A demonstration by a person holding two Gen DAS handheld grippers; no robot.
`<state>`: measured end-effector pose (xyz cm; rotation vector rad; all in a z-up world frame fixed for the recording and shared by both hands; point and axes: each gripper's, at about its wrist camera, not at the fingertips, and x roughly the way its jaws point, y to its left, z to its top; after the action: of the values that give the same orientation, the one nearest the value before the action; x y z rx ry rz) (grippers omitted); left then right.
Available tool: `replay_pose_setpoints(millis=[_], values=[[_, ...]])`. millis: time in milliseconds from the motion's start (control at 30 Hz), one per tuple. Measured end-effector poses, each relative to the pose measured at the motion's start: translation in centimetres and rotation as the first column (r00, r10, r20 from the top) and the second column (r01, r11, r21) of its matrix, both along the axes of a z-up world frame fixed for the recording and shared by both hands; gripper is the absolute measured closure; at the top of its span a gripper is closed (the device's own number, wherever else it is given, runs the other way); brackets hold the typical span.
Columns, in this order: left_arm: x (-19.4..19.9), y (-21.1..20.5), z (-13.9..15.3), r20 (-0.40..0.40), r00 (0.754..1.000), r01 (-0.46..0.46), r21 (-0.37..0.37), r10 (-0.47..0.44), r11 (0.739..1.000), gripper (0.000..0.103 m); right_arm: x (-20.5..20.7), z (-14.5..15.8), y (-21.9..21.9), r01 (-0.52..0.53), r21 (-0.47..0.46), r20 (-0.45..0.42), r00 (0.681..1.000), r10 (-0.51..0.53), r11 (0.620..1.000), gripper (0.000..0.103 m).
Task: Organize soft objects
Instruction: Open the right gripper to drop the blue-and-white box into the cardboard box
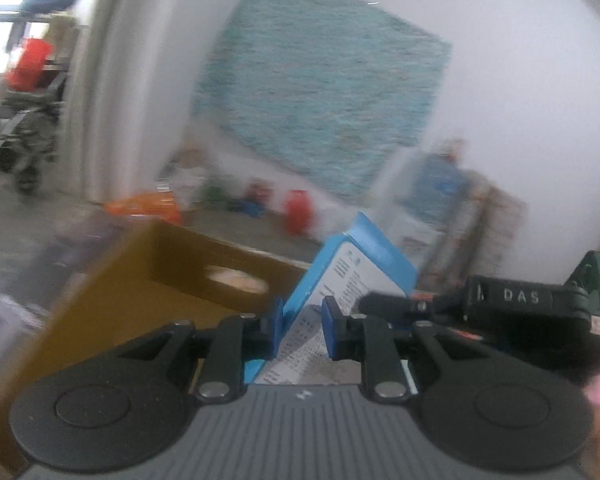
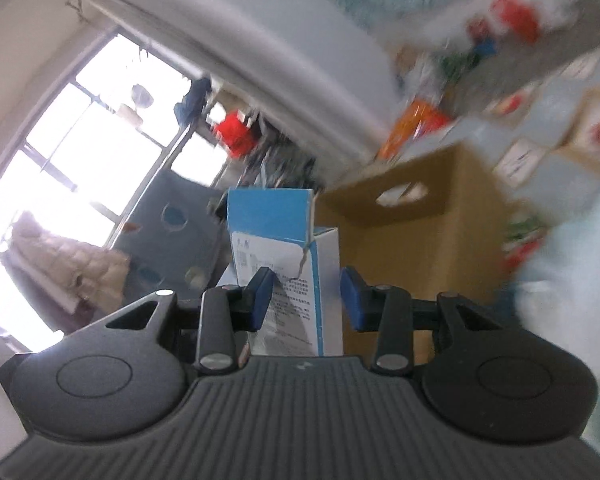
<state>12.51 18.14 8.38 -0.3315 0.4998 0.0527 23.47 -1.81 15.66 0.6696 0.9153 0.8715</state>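
Evidently, a blue-and-white carton [image 1: 340, 280] is held up in the air between both tools, in front of an open cardboard box [image 1: 140, 280] with a hand-hole in its far wall. In the left wrist view, the left hand-held gripper [image 1: 300, 328] is seen clamped narrowly on the carton's lower part, the blue pads pressed against its thin printed panel. In the right wrist view, the right hand-held gripper [image 2: 306, 298] is set around the same carton [image 2: 284, 264]; its left pad is laid against the printed face, but whether the right pad touches the white side cannot be told from the blur. The right tool's body can also be made out at the right edge of the left view, just beside the carton.

The carton's long axis is stood roughly upright in the right view and leaned to the right in the left view, with its opened flap at the top. The cardboard box is placed directly ahead of and below both tools, slightly left of the carton in the left view and to its right in the right view. A lowering into that box is judged likely, with the carton carried forward over the near wall.
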Motion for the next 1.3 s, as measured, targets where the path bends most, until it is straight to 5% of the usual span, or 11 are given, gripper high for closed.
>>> replay_pose_setpoints(millis=[333,500,633,767,967,1133,1300], values=[[9.6,10.9,-4.7,-0.279,0.949,-0.152,-0.005,0.145,0.988,0.081,6.4,-6.3,14.2,-0.058,-0.095,-0.267,0.963,0.031,0.994,0.068],[10.9,11.8,-6.7,-0.288,0.93,-0.212,0.081,0.227,0.974,0.073,8.4,-10.0,16.7,0.019,-0.143,-0.354,0.933,-0.069,0.99,0.068],[10.7,12.5,-7.2,-0.289,0.929,-0.228,0.049,0.233,0.972,0.07,9.2,-13.3,17.3,0.076,-0.178,-0.423,0.894,-0.146,0.981,0.067],[8.9,13.0,-6.2,-0.248,0.941,-0.231,0.021,0.229,0.973,0.062,9.3,-13.6,16.5,0.072,-0.198,-0.375,0.916,-0.143,0.978,0.067],[6.1,13.2,-4.6,-0.17,0.962,-0.218,-0.018,0.212,0.976,0.044,8.3,-11.6,17.5,-0.15,-0.247,-0.316,0.946,0.066,0.957,0.065],[3.9,13.9,-3.3,-0.11,0.96,-0.265,-0.053,0.258,0.963,0.029,4.3,-11.4,21.7,-0.417,-0.319,-0.307,0.895,0.324,0.851,0.065],[2.4,14.9,-3.0,-0.079,0.947,-0.318,-0.082,0.312,0.944,0.023,3.1,-12.8,25.6,-0.466,-0.41,-0.286,0.882,0.374,0.784,0.065]])
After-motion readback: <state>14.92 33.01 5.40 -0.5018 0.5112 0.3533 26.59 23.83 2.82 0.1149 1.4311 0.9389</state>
